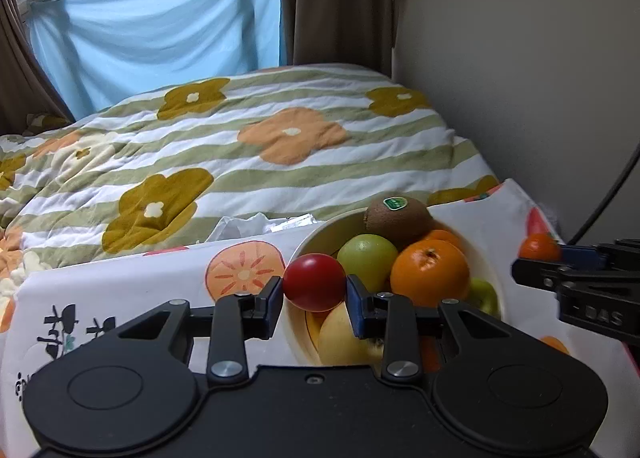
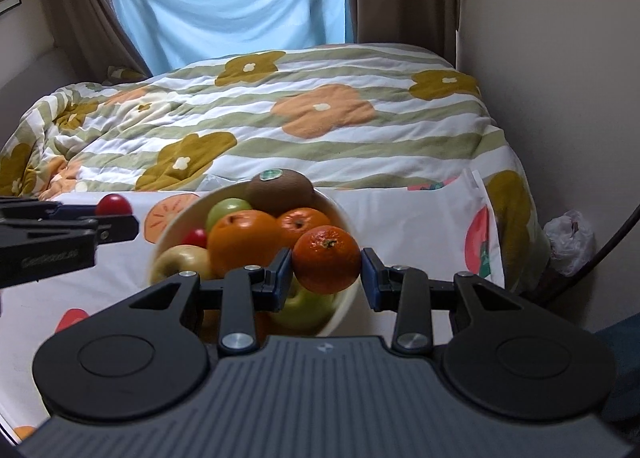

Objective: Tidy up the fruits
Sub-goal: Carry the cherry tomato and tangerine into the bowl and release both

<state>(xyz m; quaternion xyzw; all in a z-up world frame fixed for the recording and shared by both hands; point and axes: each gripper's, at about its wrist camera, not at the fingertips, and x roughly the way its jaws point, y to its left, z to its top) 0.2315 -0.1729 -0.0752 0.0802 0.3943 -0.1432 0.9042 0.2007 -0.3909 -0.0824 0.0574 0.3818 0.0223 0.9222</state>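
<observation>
A cream bowl [image 1: 320, 232] [image 2: 345, 218] stands on a fruit-print cloth. It is heaped with a kiwi [image 1: 396, 218] [image 2: 280, 188], a green apple [image 1: 367, 258], oranges [image 1: 430, 272] [image 2: 244, 242] and a yellow apple [image 1: 344, 334]. My left gripper [image 1: 314, 293] is shut on a red tomato-like fruit [image 1: 314, 280], held just above the bowl's left side. Over the bowl's near right rim, my right gripper [image 2: 326, 272] is shut on a mandarin [image 2: 326, 258]. Each gripper also shows at the edge of the other's view.
The fruit-print cloth [image 1: 132, 290] [image 2: 420, 218] covers the table. Behind it lies a bed with a striped floral quilt [image 1: 280, 138], and a blue sheet [image 1: 160, 42] hangs at the window. A wall runs along the right, with a plastic bag [image 2: 568, 238] and a black cable [image 2: 616, 242].
</observation>
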